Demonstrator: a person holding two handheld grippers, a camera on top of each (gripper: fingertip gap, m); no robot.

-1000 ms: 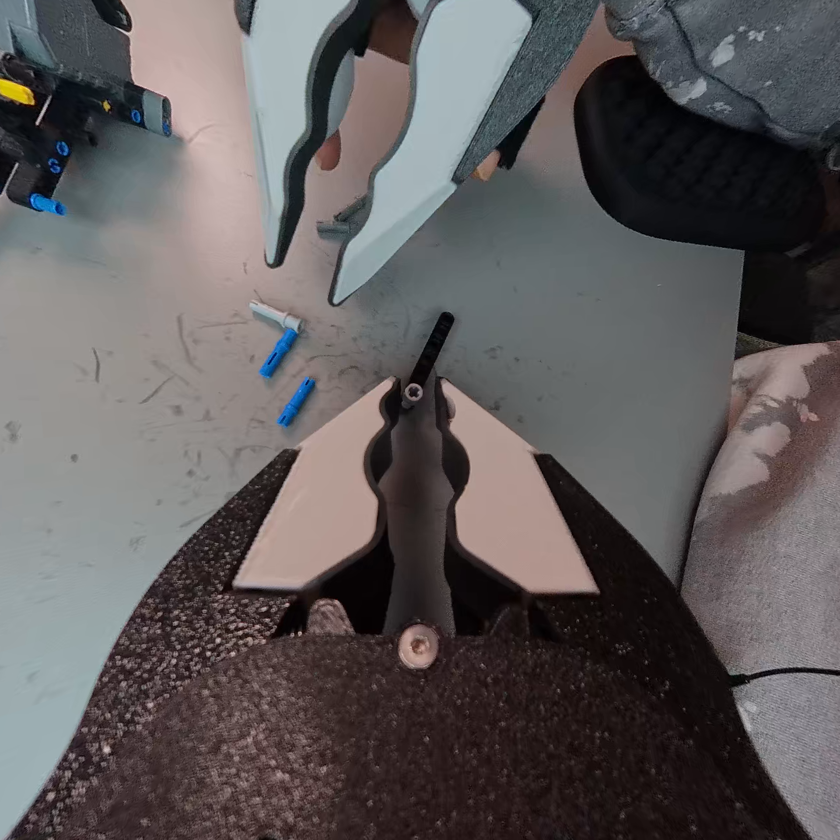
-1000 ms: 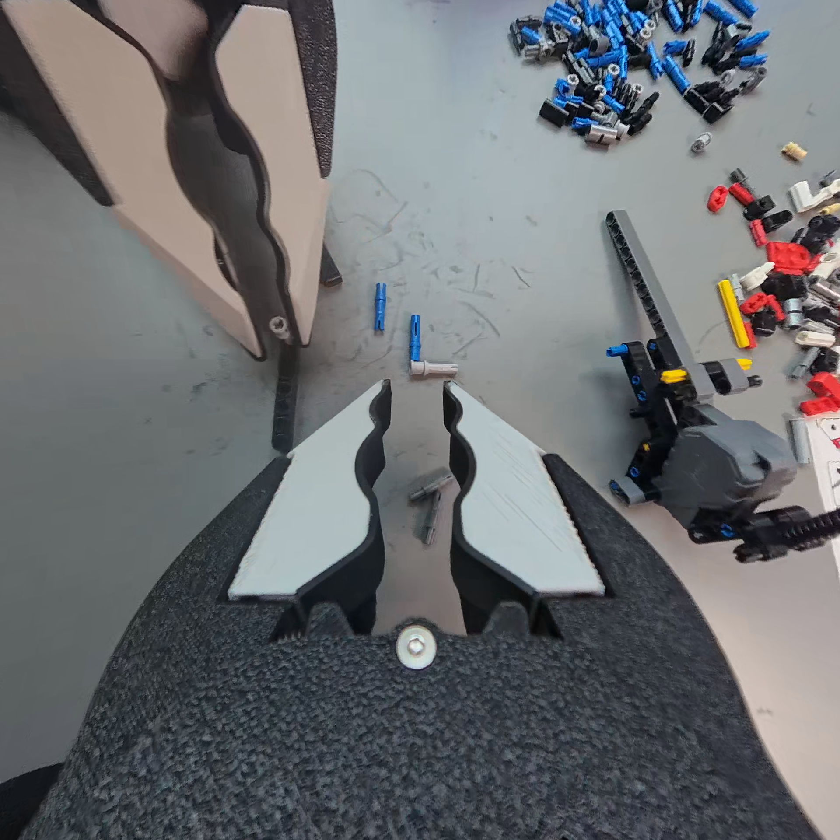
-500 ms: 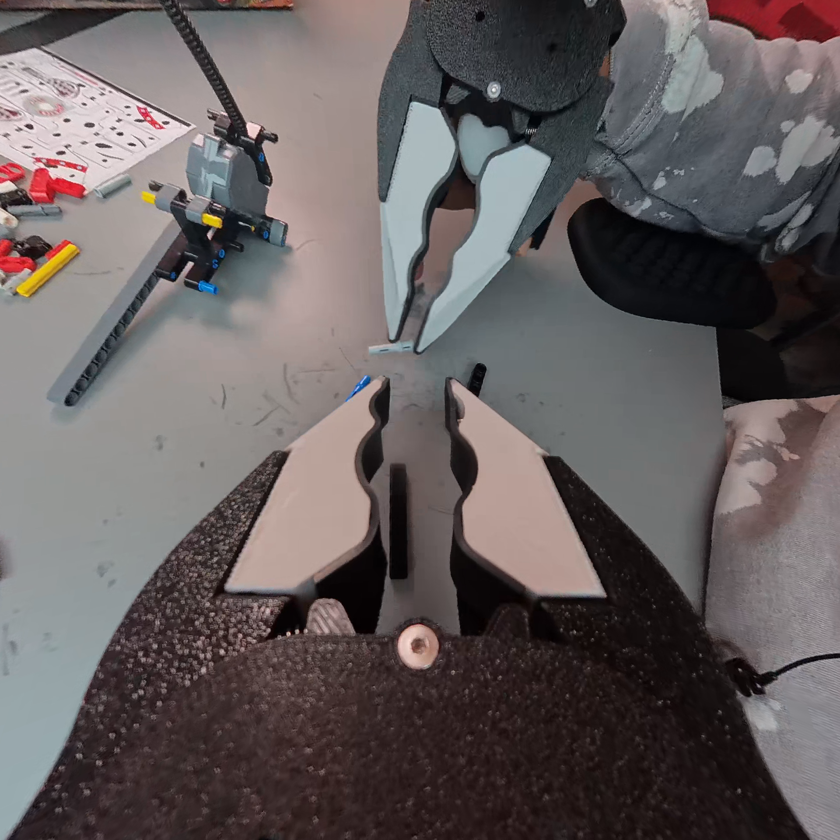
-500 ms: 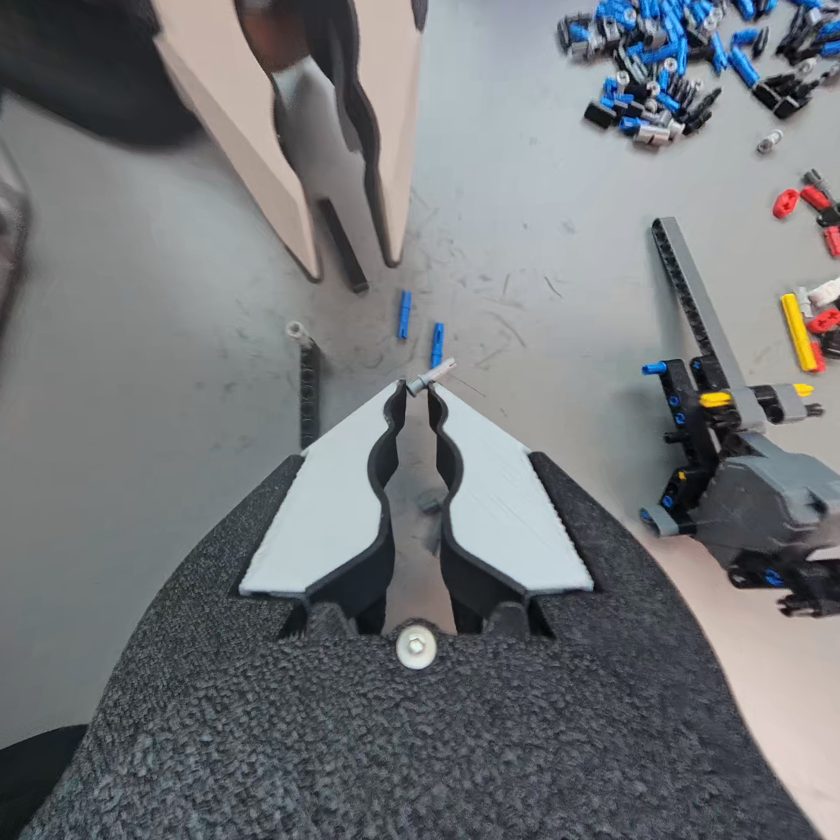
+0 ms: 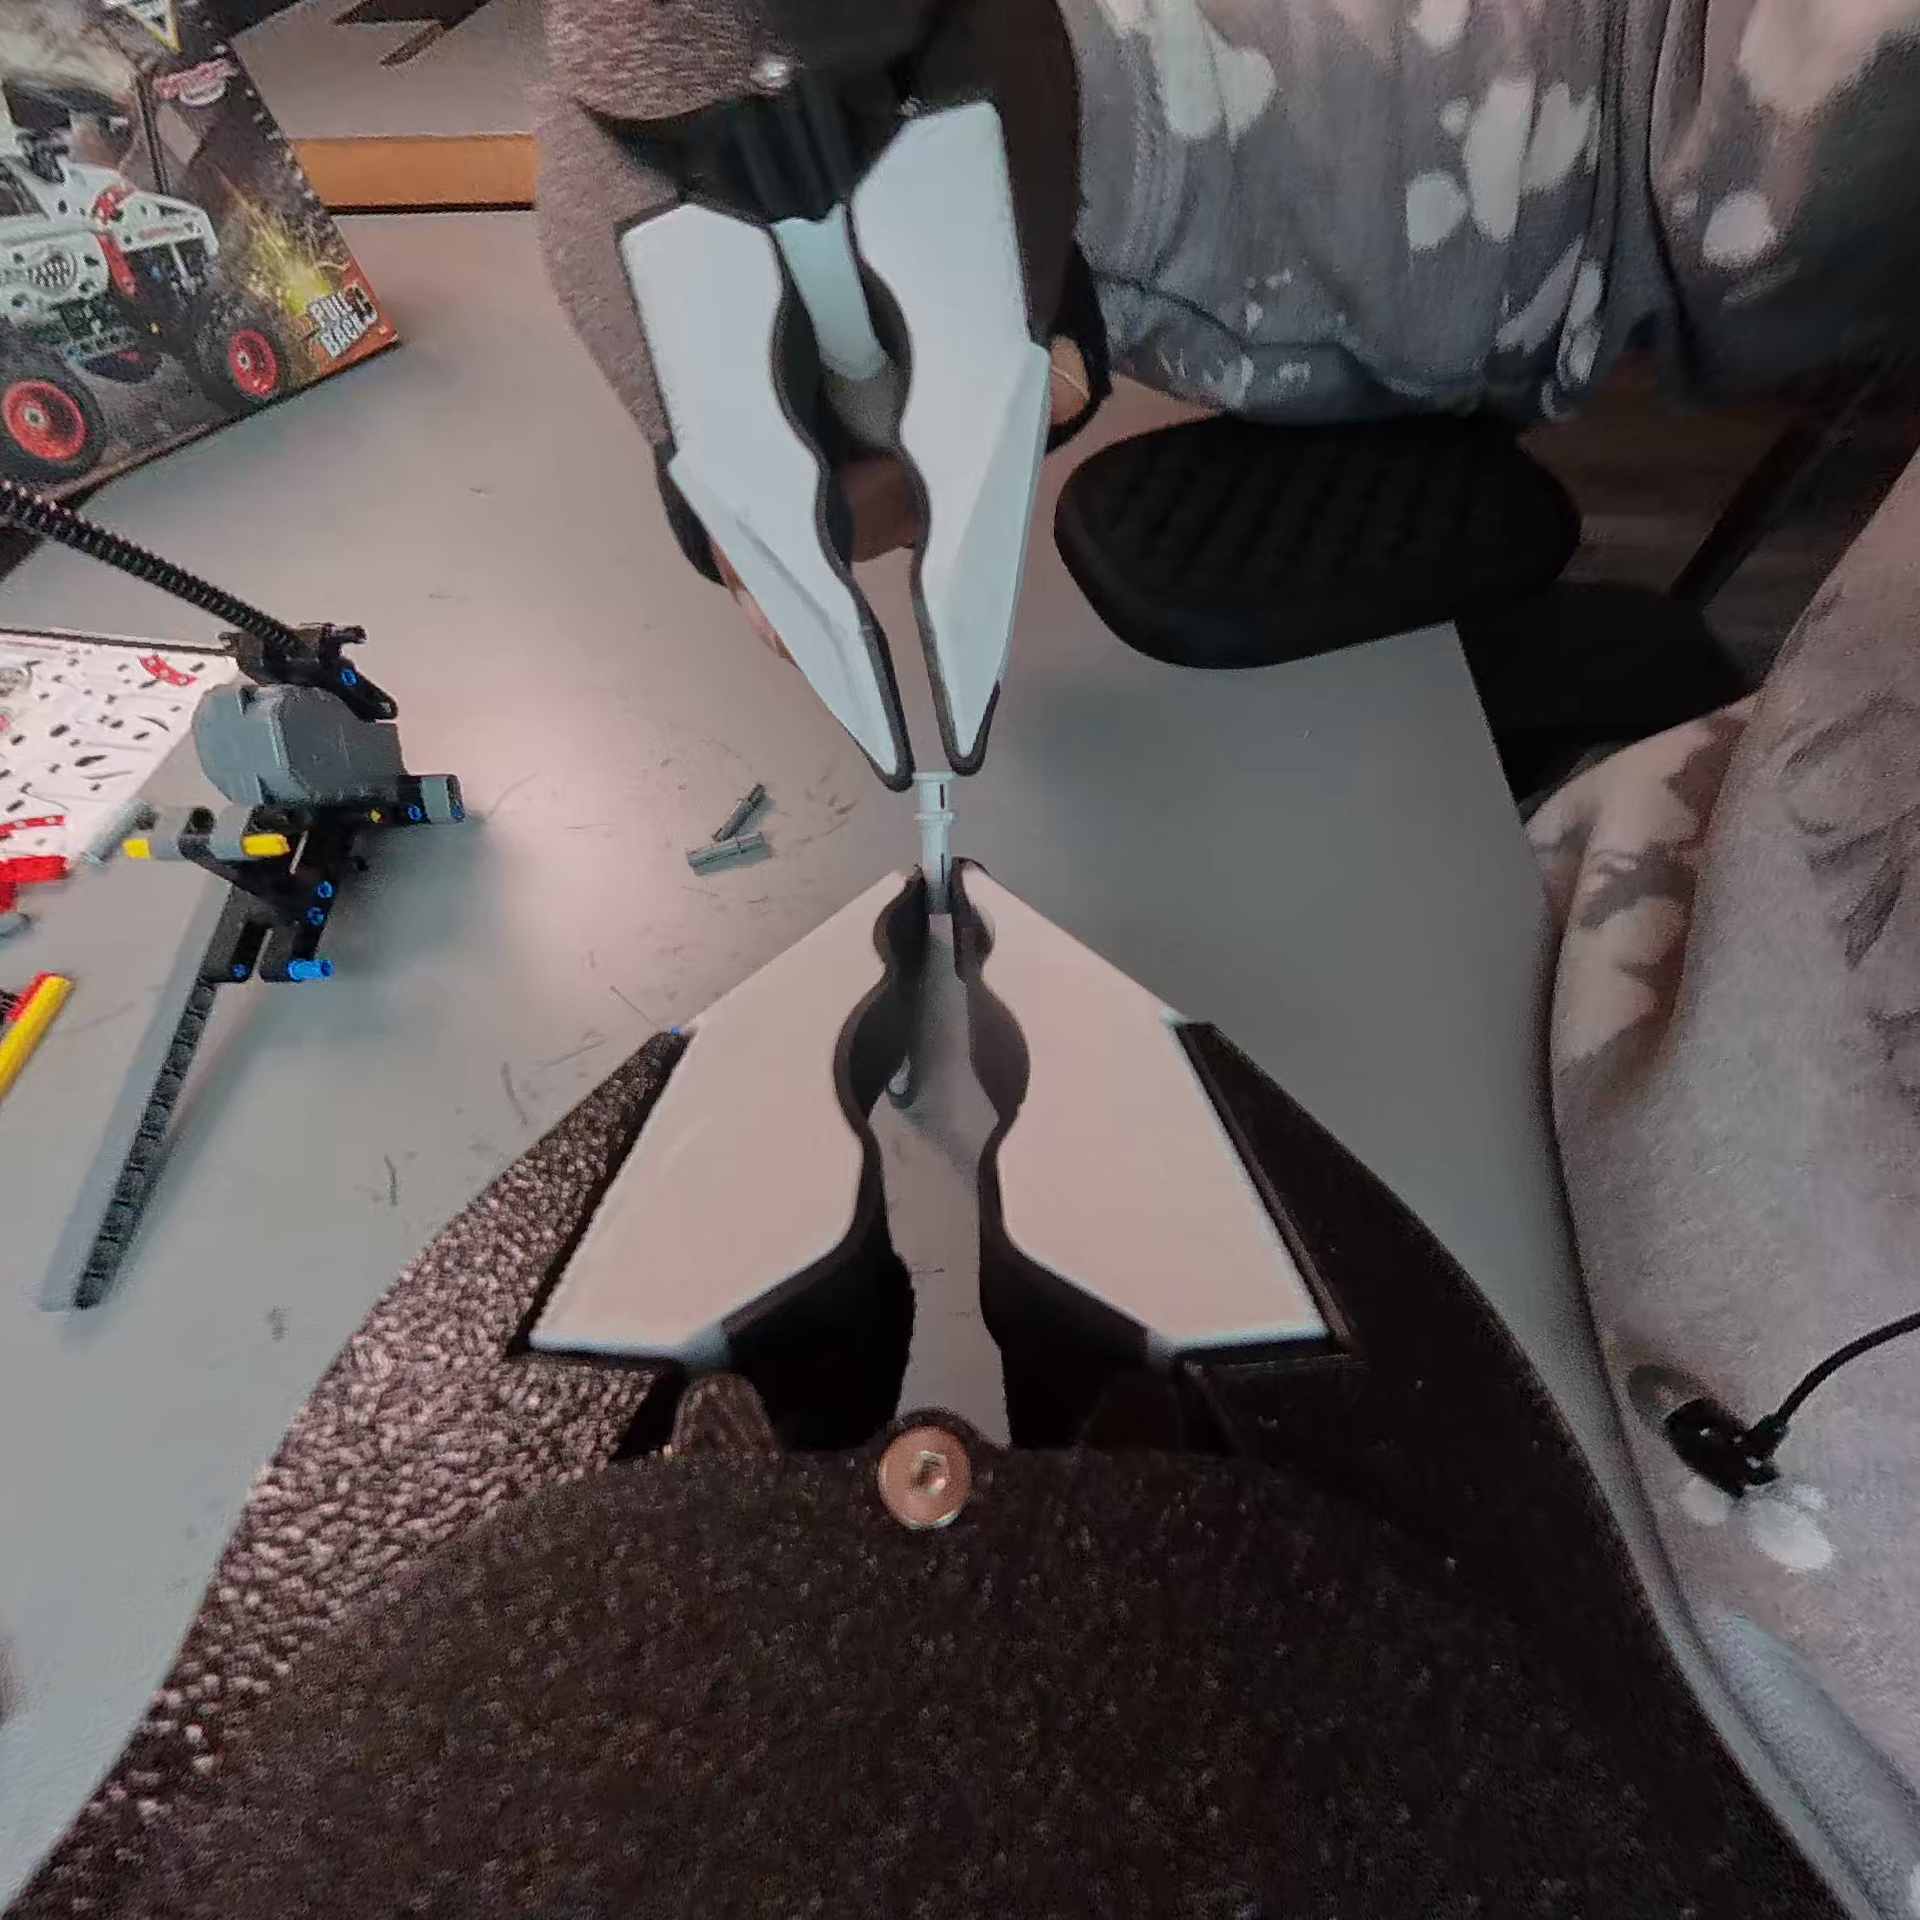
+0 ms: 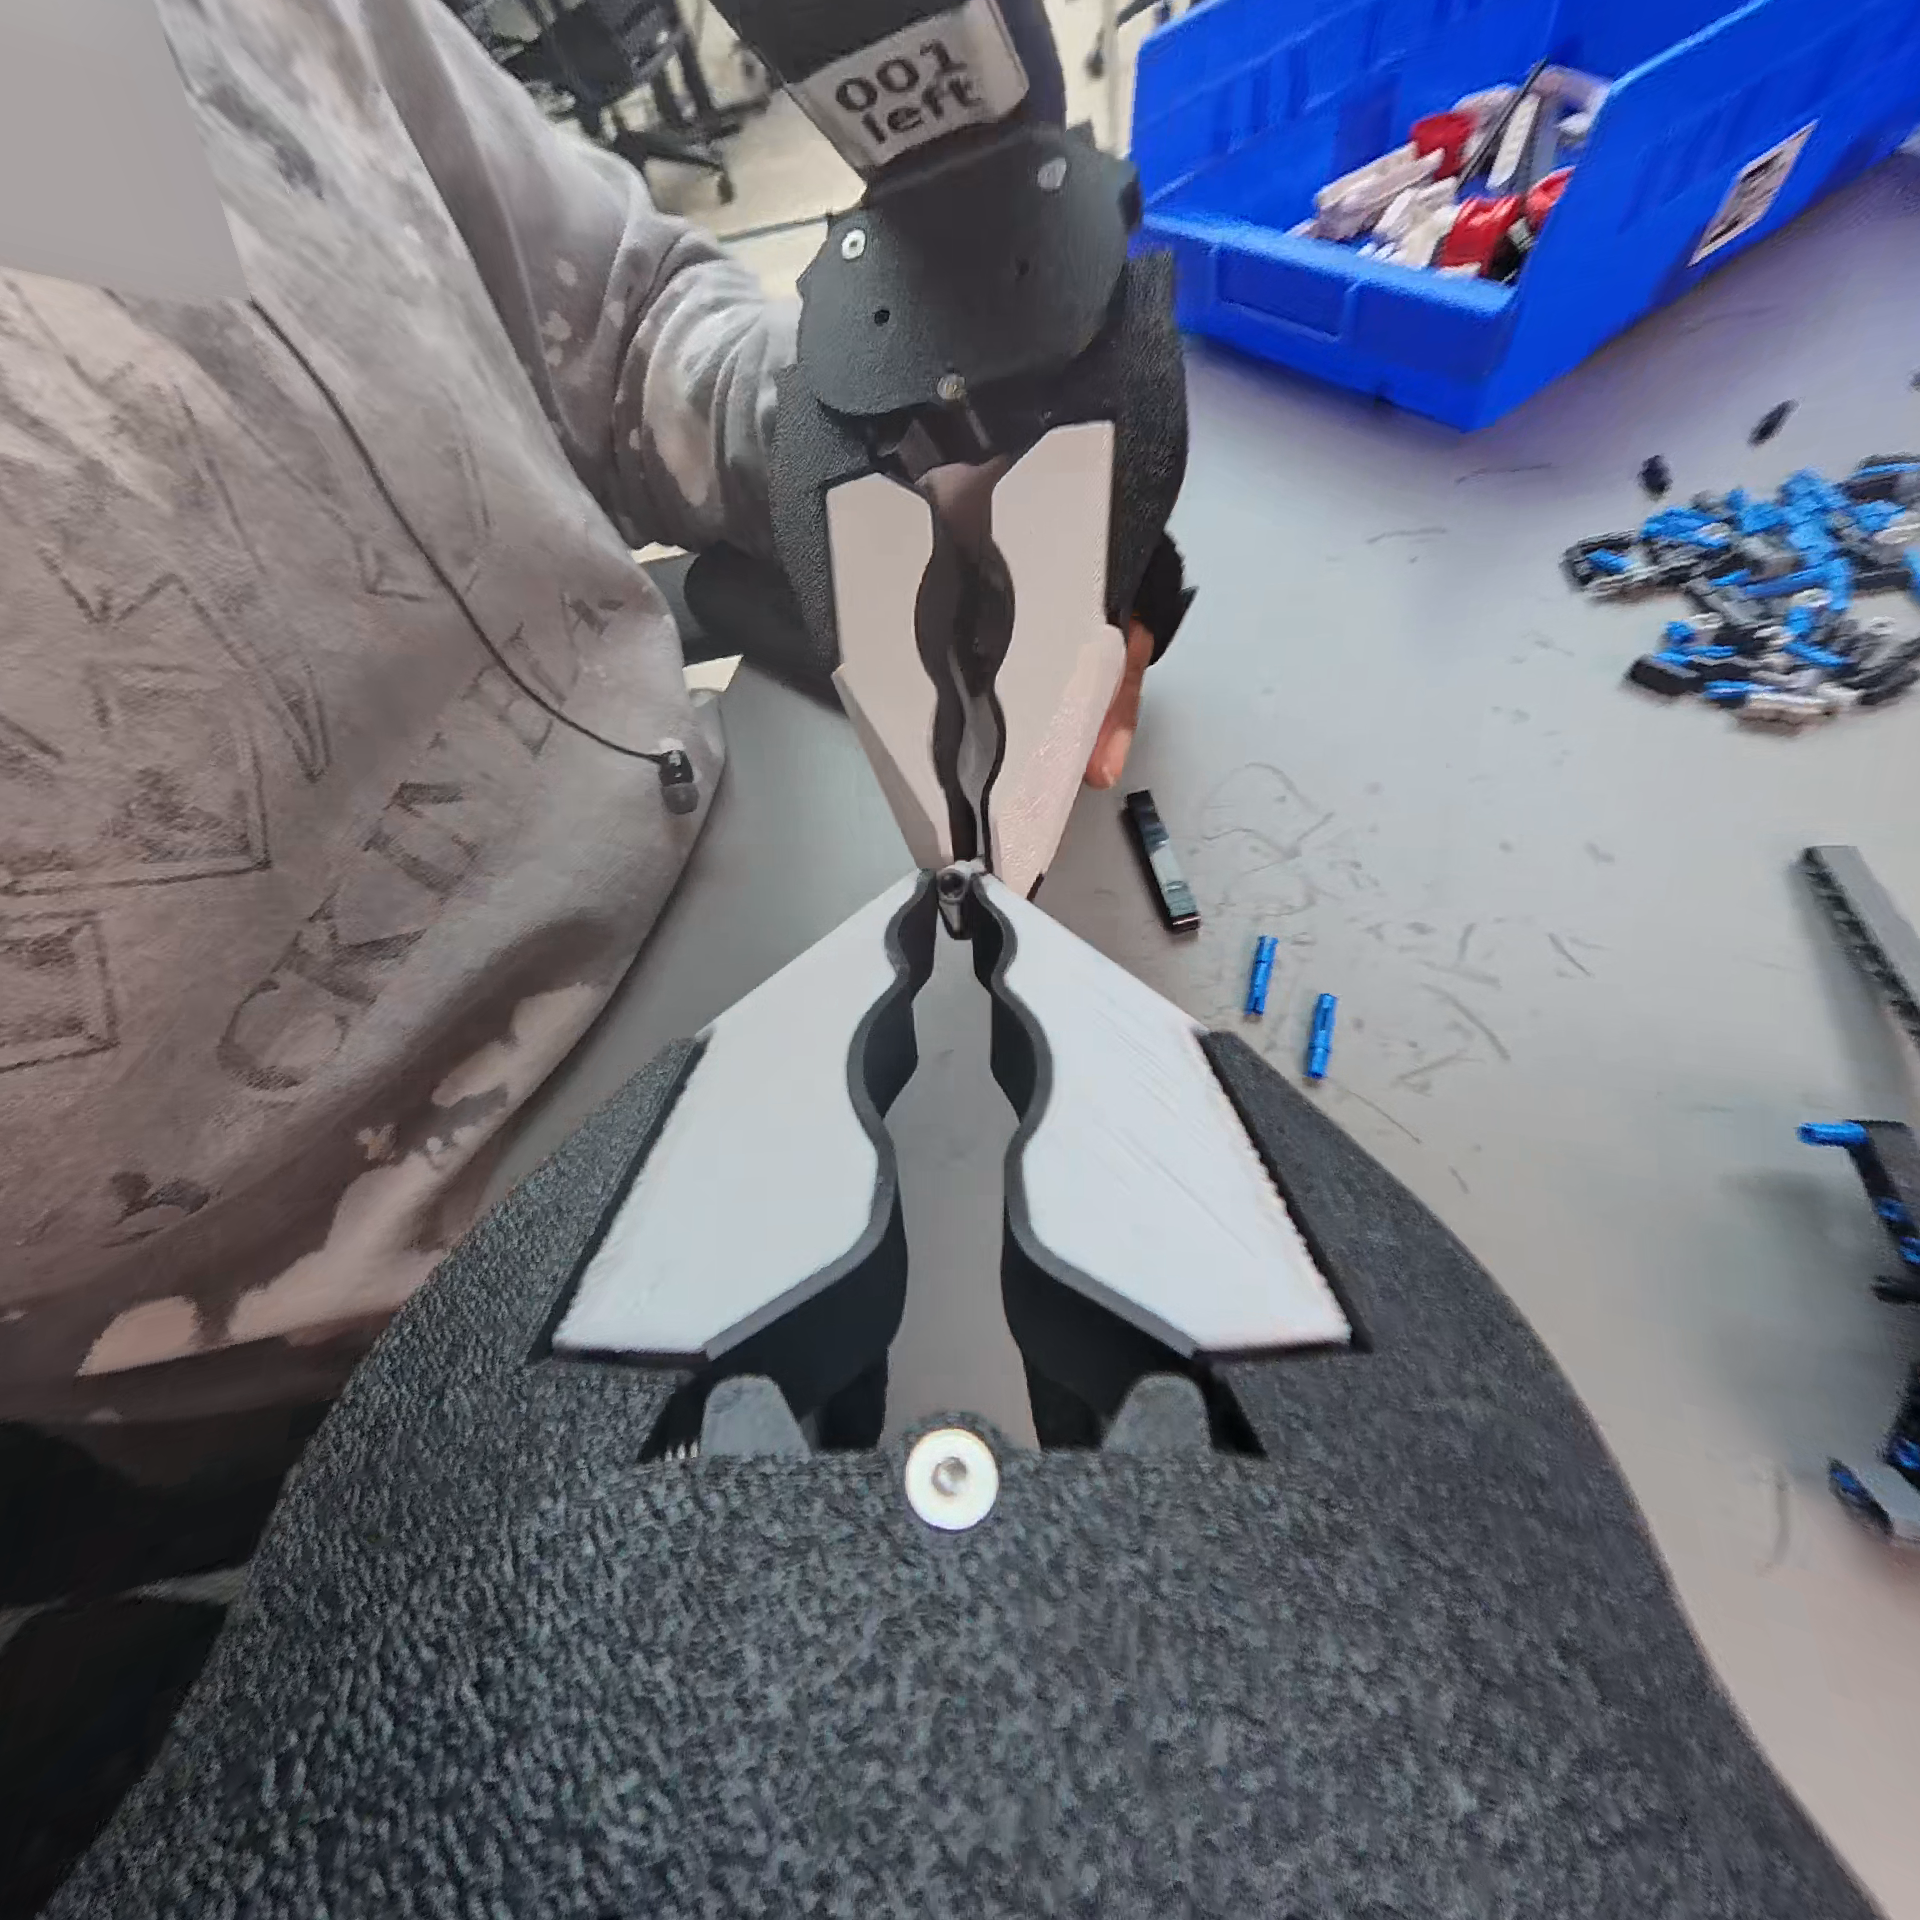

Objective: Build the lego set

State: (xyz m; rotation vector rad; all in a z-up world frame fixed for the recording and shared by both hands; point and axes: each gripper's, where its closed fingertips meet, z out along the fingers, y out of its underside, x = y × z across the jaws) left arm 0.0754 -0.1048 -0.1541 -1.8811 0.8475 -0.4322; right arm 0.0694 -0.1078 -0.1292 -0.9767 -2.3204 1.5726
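Observation:
My left gripper [image 5: 940, 883] is shut on a black beam [image 6: 954, 888]. The beam is mostly hidden between the fingers, and its holed end shows at the tips. My right gripper [image 6: 954, 883] is shut on a light grey pin [image 5: 935, 826]. It comes in from above in the left wrist view [image 5: 932, 764]. The two grippers meet tip to tip above the table, and the pin reaches the left fingertips. The left gripper also shows in the right wrist view [image 6: 971, 847]. The partial build [image 5: 301, 769], with a grey block and a long grey beam [image 5: 156, 1122], lies to the left.
A second black beam [image 6: 1162, 857], two blue pins [image 6: 1260, 971] and dark grey pins [image 5: 732, 836] lie on the table. A pile of blue and black pins [image 6: 1766, 613], a blue bin [image 6: 1507, 208], the set's box [image 5: 125, 260] and a sheet [image 5: 73, 727] surround them. The person's sweatshirt and a chair armrest [image 5: 1309, 530] are close by. Both grippers' tips are close together, under 4 cm apart. From either gripper's tips it is about 20 centimeters to the partial build [image 5: 301, 769].
My left gripper has shut on the black beam and lifted it. My right gripper has lifted the grey pin off the table. Both have come together tip to tip.

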